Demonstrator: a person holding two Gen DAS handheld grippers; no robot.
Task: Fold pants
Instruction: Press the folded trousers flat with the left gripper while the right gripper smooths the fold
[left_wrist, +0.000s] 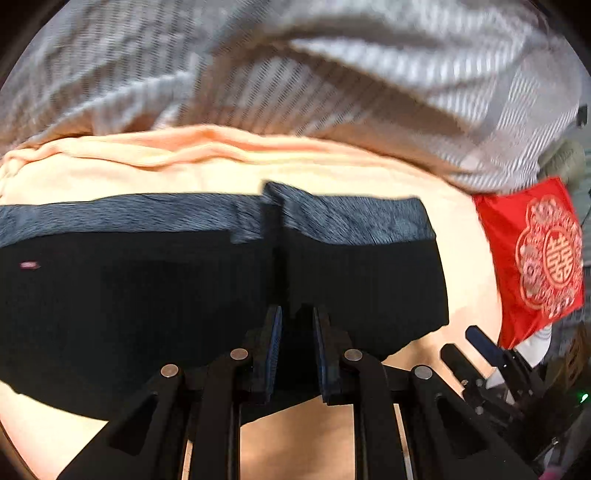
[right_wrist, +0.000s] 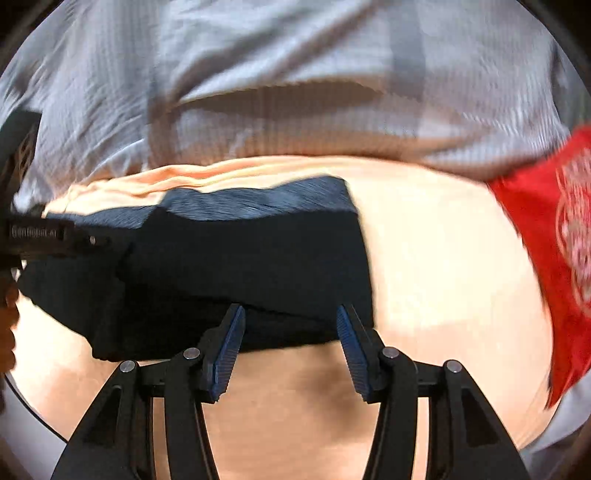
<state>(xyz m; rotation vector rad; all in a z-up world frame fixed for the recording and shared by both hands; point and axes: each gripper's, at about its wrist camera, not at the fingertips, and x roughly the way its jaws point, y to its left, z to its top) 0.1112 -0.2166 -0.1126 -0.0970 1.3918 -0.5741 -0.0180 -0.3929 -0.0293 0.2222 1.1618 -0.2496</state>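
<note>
The black pants (left_wrist: 166, 295) lie folded on a peach sheet (left_wrist: 184, 166), their grey waistband (left_wrist: 332, 218) along the far edge. My left gripper (left_wrist: 297, 314) sits over the near hem with its jaws nearly closed on a fold of the black cloth. My right gripper (right_wrist: 290, 314) is open, its blue pads (right_wrist: 229, 347) on either side of the near edge of the pants (right_wrist: 240, 266), holding nothing. The right gripper also shows in the left wrist view (left_wrist: 476, 347), beside the pants' right end.
A grey striped blanket (left_wrist: 332, 74) is bunched along the far side of the sheet. A red cloth with a gold emblem (left_wrist: 539, 258) lies at the right. The left gripper's body (right_wrist: 37, 236) enters the right wrist view at the left edge.
</note>
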